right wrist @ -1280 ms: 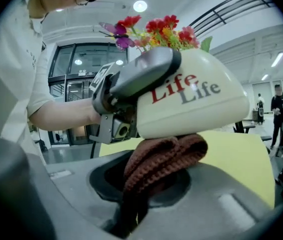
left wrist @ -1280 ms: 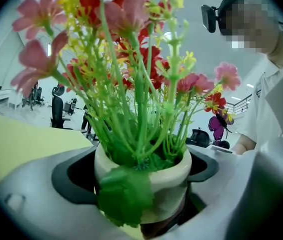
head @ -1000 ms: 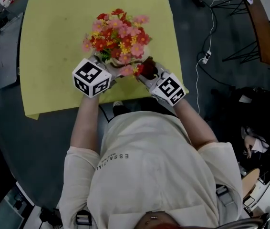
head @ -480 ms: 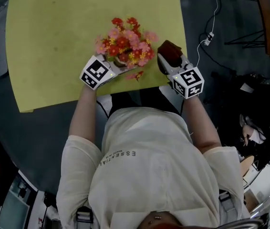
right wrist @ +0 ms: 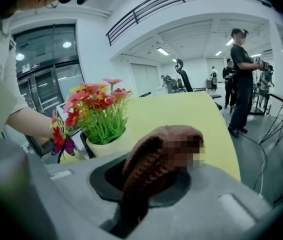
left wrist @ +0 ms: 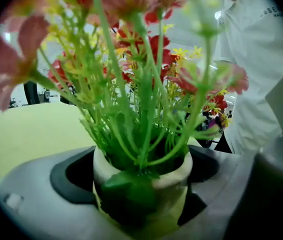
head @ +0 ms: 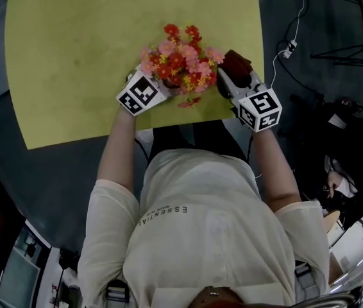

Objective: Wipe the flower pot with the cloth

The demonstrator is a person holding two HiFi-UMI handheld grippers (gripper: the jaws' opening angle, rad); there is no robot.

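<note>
The flower pot is cream, with green stems and red, pink and yellow flowers. In the head view the blooms hide the pot. My left gripper is shut on the flower pot, one jaw on each side of it. My right gripper stands just right of the flowers, shut on a brown knitted cloth. In the right gripper view the cloth bulges out between the jaws, and the pot sits to its left, a short gap away.
A yellow-green mat covers the dark round table. A red and purple butterfly ornament hangs low by the pot. A cable and power strip lie on the floor at right. People stand far off.
The right gripper with the cloth has come off the pot's side and drawn away to the right. The left gripper has kept its hold on the pot.
</note>
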